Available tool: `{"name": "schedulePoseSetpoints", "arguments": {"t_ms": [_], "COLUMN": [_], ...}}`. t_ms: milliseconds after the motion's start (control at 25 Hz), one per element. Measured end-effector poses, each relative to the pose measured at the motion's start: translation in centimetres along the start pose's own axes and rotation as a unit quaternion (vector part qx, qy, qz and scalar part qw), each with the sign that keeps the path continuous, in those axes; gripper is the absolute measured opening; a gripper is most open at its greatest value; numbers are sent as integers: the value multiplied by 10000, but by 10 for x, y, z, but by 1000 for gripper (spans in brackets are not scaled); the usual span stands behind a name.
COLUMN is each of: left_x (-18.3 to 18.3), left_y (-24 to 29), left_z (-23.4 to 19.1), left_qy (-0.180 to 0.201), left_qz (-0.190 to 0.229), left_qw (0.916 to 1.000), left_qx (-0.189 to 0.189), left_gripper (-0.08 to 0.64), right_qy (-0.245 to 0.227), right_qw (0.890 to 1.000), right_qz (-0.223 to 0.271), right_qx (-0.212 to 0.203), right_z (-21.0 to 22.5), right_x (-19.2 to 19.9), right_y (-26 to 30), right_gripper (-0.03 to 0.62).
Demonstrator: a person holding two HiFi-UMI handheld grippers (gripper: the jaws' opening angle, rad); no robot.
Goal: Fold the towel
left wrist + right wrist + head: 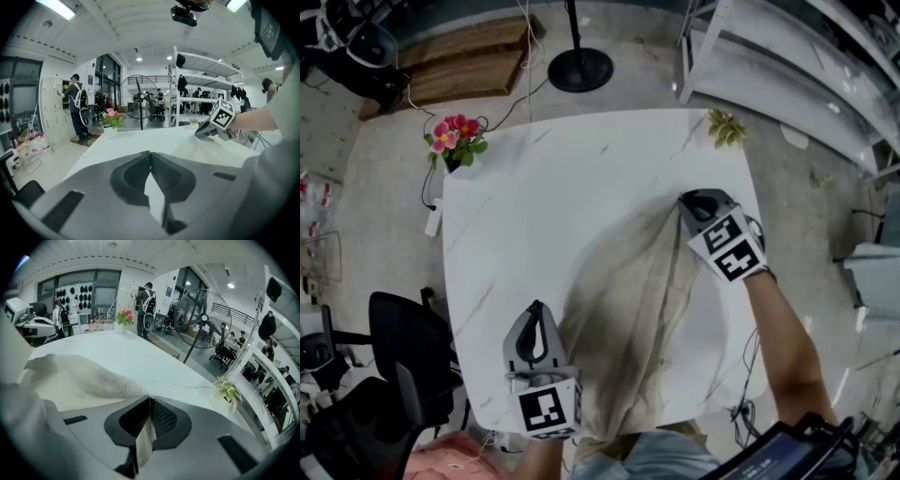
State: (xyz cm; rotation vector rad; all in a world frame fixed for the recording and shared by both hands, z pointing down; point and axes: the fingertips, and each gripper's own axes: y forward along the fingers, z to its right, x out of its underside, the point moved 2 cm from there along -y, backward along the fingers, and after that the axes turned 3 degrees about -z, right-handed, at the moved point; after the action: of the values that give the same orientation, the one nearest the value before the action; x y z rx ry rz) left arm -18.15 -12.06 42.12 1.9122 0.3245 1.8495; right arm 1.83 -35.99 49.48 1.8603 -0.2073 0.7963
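Observation:
A beige towel (637, 309) lies bunched lengthwise on the white marble table (534, 206), running from the far right toward the near edge. My right gripper (692, 200) is shut on the towel's far corner, and a strip of cloth shows between its jaws (150, 399), with the rest of the towel (79, 380) rumpled to the left. My left gripper (536, 307) rests just left of the towel's edge, shut, with no cloth visible in it. In the left gripper view its jaws (150, 153) meet at the tips, and the right gripper (206, 130) shows beyond, on the towel (211, 152).
A pot of pink flowers (455, 141) stands at the table's far left corner. A small green plant (727, 127) sits at the far right corner. Beyond the table is a fan stand's base (579, 67). A black chair (403, 356) is at the left, metal shelving (787, 56) at the upper right.

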Motion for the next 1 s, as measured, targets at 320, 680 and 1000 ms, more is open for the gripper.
{"name": "schedulePoseSetpoints", "arguments": {"t_ms": [320,680,1000], "left_x": [-15,-8,33], "left_y": [-40,-140,-190], "left_z": [-2,-18,-13], "left_qy": [111,424,611], "left_qz": [296,829,765], "left_qw": [9995,9952,9938], "left_qx": [62,303,536], "left_gripper": [8,8,8], "right_qy": [-419,-1233,-1608], "right_qw": [9952,9848,9848], "right_qz": [879,1211,551], "right_qx": [-15,144,-371], "right_z": [-54,-218,-373], "right_x": [-63,-63,38], "right_y": [-90,-196,-173], "right_gripper": [21,21,21]}}
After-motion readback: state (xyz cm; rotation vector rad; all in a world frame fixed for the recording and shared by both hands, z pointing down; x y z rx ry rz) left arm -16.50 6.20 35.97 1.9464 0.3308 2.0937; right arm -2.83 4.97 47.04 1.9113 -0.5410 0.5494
